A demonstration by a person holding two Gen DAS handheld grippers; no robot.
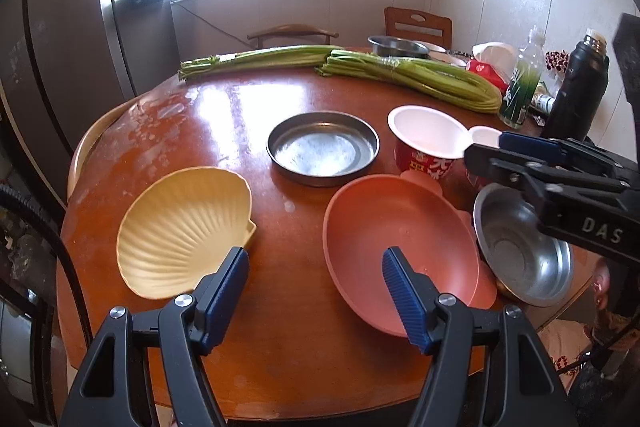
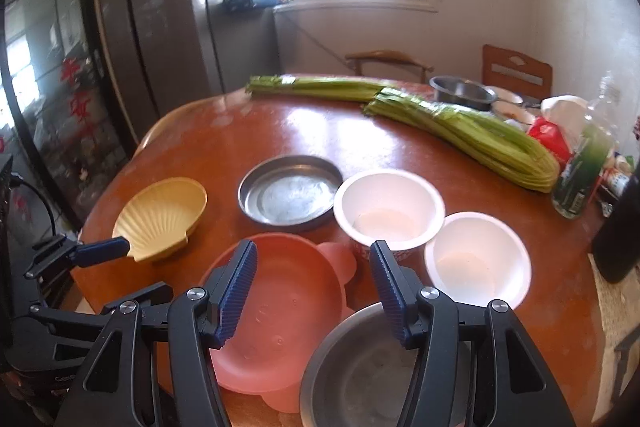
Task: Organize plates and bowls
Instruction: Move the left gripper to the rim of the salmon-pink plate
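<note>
Two pairs of hand-held tongs hang over a round wooden surface (image 1: 248,115) where plates and bowls wait, unstacked, to be organized. The left tongs (image 1: 314,269) stand partly open with nothing between the blue pads (image 1: 404,297), above the bare gap between the yellow shell-shaped dish (image 1: 184,231) on their left and the pink plate (image 1: 394,247) on their right; the left pad overlaps the shell dish's near rim in the picture, though contact cannot be told. That dish looks the nearer candidate for this hand, its fan spreading away and to the left.

The right tongs (image 2: 312,287) are likewise partly open and empty (a little narrower than the left, by the look of them), pointing down over the pink plate (image 2: 280,311), with the steel bowl (image 2: 360,367) directly below the right pad and overlapping the plate's edge. Just beyond the tips sit two white cups (image 2: 390,207), one with a red printed wrapper, side by side and touching or nearly so; a flat round metal pan (image 2: 290,193) lies further back, between the shell dish and the cups.

Two bundles of green stalks (image 2: 460,131) lie across the far side, well clear of the dishes. Judged from the layout, no sorting has yet been done, and the right hand is best placed for the steel bowl or the pink plate.
</note>
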